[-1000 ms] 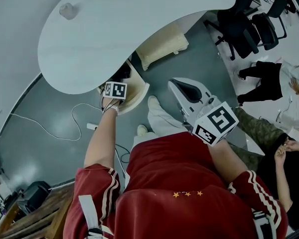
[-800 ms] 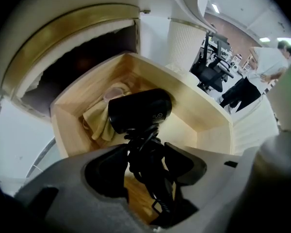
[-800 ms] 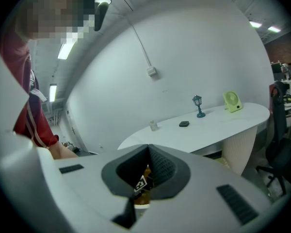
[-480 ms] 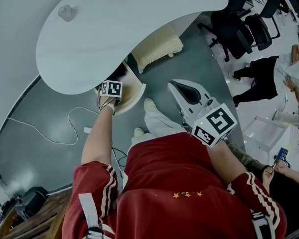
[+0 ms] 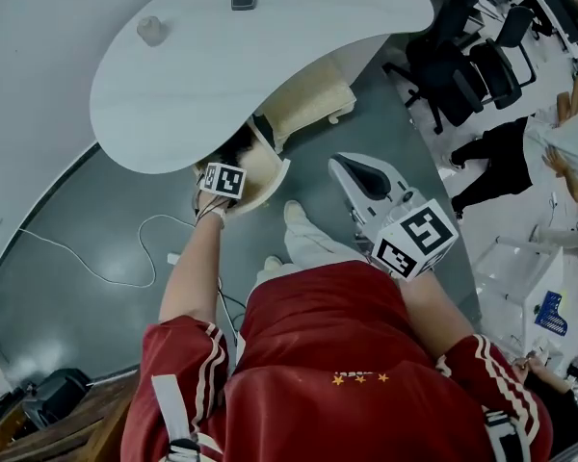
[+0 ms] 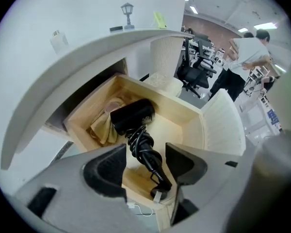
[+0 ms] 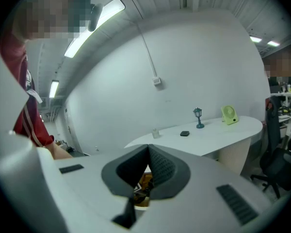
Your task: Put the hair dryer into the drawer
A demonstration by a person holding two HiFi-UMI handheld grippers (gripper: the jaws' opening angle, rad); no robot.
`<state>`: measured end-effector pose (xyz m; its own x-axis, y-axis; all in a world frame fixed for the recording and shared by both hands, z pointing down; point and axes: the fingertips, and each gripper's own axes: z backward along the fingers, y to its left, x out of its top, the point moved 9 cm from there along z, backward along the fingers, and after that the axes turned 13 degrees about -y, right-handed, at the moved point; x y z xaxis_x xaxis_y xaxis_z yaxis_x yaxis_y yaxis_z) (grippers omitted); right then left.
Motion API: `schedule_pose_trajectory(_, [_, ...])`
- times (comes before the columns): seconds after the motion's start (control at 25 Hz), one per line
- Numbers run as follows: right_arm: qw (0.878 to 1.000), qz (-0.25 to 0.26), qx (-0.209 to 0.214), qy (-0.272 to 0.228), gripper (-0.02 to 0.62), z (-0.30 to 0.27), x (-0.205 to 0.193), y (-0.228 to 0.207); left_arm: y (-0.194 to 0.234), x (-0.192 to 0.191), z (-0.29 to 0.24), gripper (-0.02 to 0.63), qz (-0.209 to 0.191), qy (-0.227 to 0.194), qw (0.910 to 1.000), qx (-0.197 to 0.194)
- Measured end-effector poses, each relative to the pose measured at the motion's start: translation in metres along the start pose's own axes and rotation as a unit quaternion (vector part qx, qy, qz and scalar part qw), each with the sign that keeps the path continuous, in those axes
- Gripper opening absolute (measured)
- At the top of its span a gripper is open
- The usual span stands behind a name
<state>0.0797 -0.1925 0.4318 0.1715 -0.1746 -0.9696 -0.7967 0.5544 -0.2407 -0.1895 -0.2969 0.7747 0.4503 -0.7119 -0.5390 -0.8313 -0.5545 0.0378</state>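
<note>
The black hair dryer point(image 6: 133, 116) lies inside the open wooden drawer point(image 6: 194, 113) under the table, its coiled cord point(image 6: 146, 152) running toward the drawer's front. My left gripper point(image 6: 145, 152) hangs above the drawer and points steeply down. Its jaws have just been opening and now stand open; nothing is between the pads, and the cord shows through the gap far below. In the head view its marker cube point(image 5: 222, 179) sits over the drawer point(image 5: 273, 173). My right gripper point(image 5: 345, 165) is held nearly level over the floor to the right, shut on nothing point(image 7: 148, 149).
A beige cloth point(image 6: 104, 125) lies beside the dryer in the drawer. The curved white table point(image 5: 270, 56) carries a small dark box point(image 5: 243, 1), a bottle point(image 5: 151, 30), a lamp point(image 7: 198, 116) and a green fan point(image 7: 228, 114). Office chairs point(image 5: 462, 56) stand right; a white cable point(image 5: 96, 268) crosses the floor.
My left gripper has lifted a little above the drawer, and the right gripper has shifted slightly. The head view has moved, showing more of the tabletop.
</note>
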Motion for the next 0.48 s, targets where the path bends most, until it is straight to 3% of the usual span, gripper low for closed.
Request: schedule_pose_trajectory(0.48, [0.998, 0.034, -0.022, -0.042, 0.006, 0.049, 0.029, 0.049, -0.036, -0.012, 0.114, 0.258, 0.014, -0.088, 0.996, -0.008])
